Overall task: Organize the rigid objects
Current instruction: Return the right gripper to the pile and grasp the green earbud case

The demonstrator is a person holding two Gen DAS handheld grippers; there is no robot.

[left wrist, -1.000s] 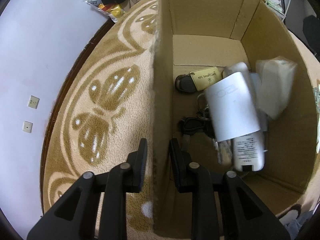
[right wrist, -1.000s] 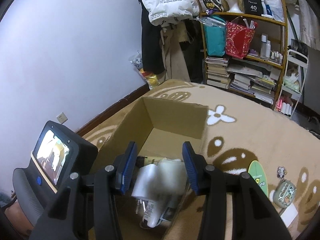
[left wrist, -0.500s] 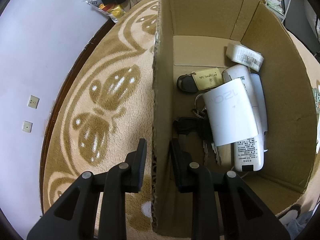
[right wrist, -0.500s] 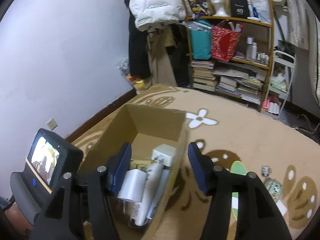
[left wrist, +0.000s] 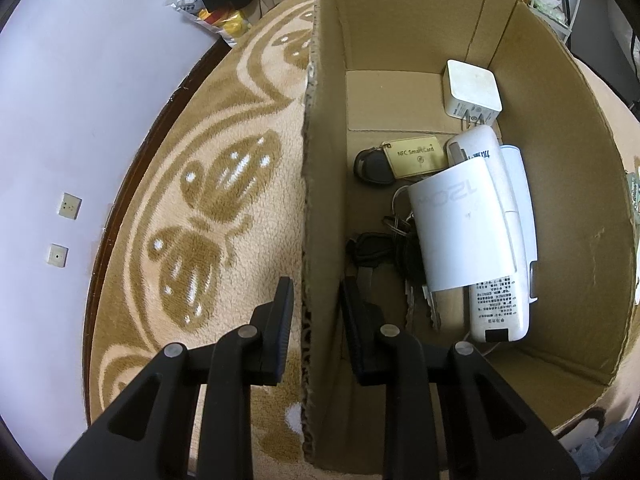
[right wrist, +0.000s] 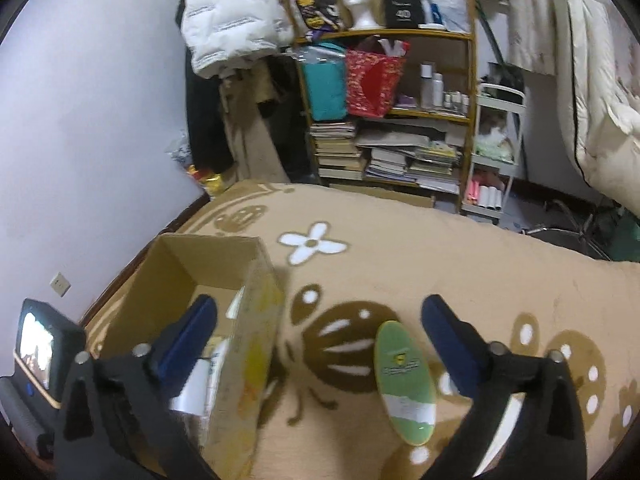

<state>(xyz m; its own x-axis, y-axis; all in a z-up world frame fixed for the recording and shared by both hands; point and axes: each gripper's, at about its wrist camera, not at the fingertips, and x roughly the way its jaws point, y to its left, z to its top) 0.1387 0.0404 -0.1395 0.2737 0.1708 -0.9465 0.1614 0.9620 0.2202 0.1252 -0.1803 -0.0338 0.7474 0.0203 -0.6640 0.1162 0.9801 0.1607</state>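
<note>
Green oval board (right wrist: 405, 384) is lying flat on the rug (right wrist: 460, 256) at 6 o'clock, between the right tool's (right wrist: 318, 350) wide-spread fingers; looking light, stiff and slick, it is best pinched across its narrow width. Left tool (left wrist: 314, 320) is straddling the cardboard box (left wrist: 400, 32) wall narrowly, at 9 o'clock of the board.

left wrist looks down close into the cardboard box (left wrist: 400, 40); right wrist shares it, facing roomward.

Box (left wrist: 400, 32): matt raw cardboard, ragged edge between left gripper (left wrist: 314, 300) fingers. Rug (left wrist: 200, 200): fuzzy pile. Charger (left wrist: 472, 88) ahead: smooth white plastic. Keys (left wrist: 416, 292): metal.
</note>
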